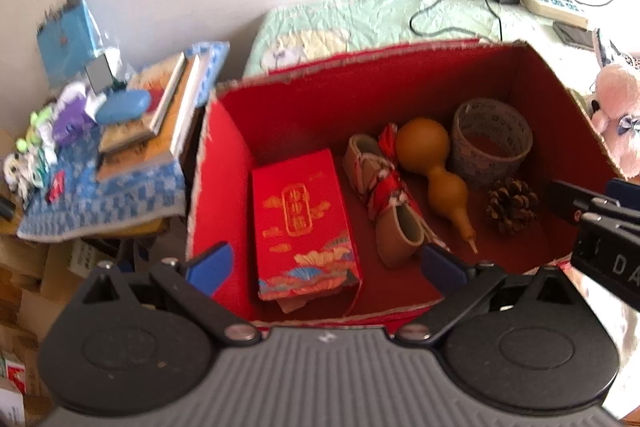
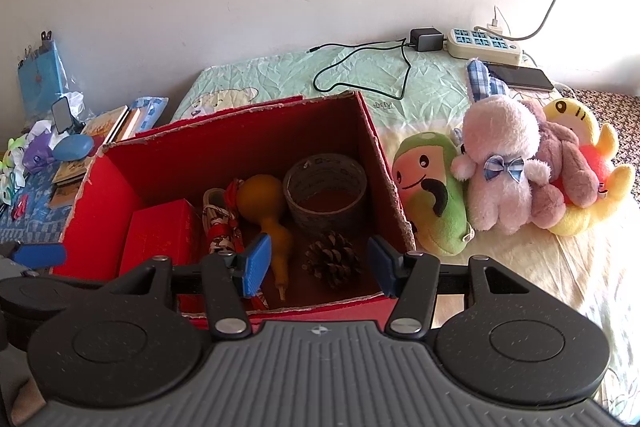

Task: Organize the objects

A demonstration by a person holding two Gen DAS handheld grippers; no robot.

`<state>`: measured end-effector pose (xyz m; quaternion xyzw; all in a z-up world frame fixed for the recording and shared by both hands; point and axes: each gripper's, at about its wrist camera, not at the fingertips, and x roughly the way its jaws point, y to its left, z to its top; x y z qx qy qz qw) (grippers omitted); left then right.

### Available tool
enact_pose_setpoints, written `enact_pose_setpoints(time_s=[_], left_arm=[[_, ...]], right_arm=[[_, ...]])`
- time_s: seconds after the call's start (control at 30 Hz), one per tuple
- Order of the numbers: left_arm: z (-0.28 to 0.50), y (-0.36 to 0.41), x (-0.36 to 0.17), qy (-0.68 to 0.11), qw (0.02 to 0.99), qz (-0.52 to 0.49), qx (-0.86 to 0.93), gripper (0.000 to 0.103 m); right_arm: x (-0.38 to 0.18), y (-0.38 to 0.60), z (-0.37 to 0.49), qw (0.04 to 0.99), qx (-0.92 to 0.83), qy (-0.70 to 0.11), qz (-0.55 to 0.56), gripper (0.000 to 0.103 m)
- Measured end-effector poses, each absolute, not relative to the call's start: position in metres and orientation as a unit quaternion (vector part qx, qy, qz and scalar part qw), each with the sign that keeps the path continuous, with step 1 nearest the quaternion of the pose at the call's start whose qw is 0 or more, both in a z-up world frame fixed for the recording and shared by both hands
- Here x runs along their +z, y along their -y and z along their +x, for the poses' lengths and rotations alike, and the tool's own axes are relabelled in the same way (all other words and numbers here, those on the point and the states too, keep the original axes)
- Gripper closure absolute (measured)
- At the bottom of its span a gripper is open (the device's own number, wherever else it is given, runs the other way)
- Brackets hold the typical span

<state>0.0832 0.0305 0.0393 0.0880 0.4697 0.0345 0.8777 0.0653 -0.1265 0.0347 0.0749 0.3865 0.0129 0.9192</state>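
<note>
Two spread, empty grippers, left (image 1: 326,263) and right (image 2: 318,259), are hovering over a red box (image 2: 96,223) already holding a gourd (image 2: 264,211), pine cone (image 2: 332,259) and tape roll (image 2: 326,191) (plush toys (image 2: 500,163) are waiting beside it).

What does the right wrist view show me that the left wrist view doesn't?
Only the right wrist view: the green plush, the yellow plush and a phone on the bed beside the box.
Only the left wrist view: the gold print on the red packet and the whole book stack.
Both: the red box with gourd, tape roll and pinecone, the pink plush, and both grippers, left and right, open and empty.
</note>
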Motion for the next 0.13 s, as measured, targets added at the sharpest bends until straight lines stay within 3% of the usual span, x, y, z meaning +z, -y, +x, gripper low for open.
enact_pose_setpoints(time_s=[0.13], left_arm=[[0.0810, -0.0335, 0.0479, -0.456, 0.886, 0.079, 0.039, 0.004]], right_arm=[[0.0372, 0.1282, 0.0629, 0.921, 0.014, -0.381, 0.079, 0.046]])
